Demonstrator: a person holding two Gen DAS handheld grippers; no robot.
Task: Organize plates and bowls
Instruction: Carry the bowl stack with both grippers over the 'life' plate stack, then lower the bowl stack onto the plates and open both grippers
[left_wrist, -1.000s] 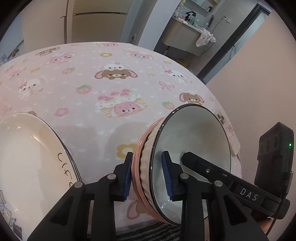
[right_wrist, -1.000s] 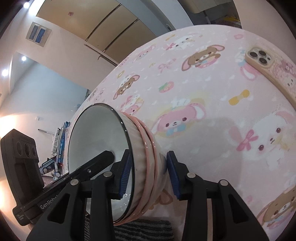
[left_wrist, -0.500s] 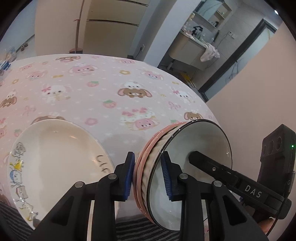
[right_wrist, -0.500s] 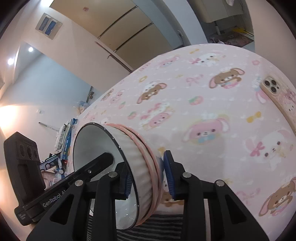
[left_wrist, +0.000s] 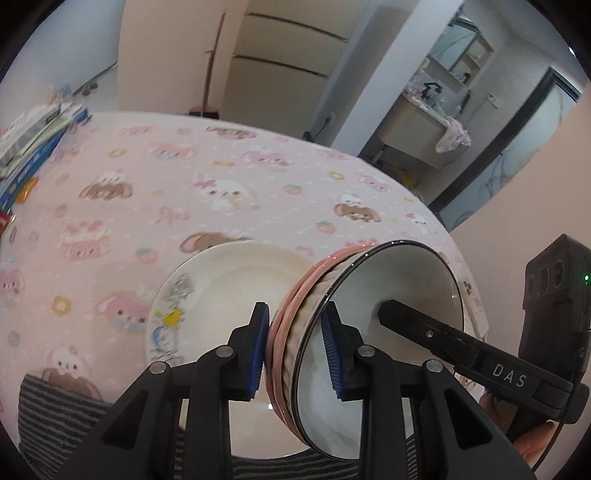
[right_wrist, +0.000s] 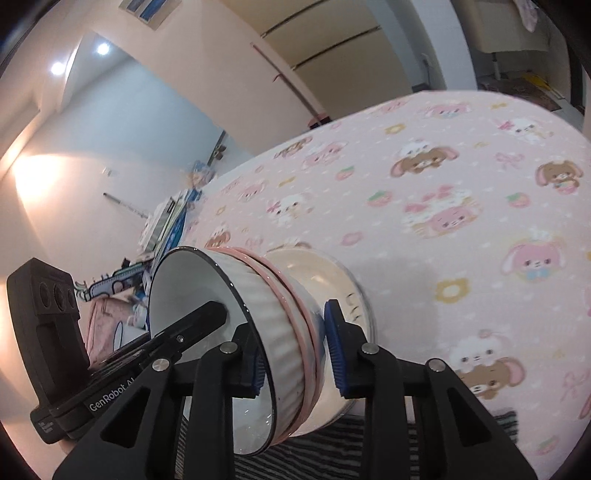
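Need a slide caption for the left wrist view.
Left claw and right claw grip a stack of bowls by opposite rims above a cream plate.

A round table under a pink cartoon-animal tablecloth (left_wrist: 258, 192) fills the room's middle. At one o'clock, a dark-framed doorway (left_wrist: 517, 147) opens beside a peach wall (left_wrist: 535, 206). Two round ceiling lights (right_wrist: 79, 57) glow at eleven o'clock.

I am seeing glossy glazed ceramic on the ribbed bowl stack (left_wrist: 373, 332) and cream plate (left_wrist: 229, 280); matt printed cloth is covering the bench (left_wrist: 258, 184).
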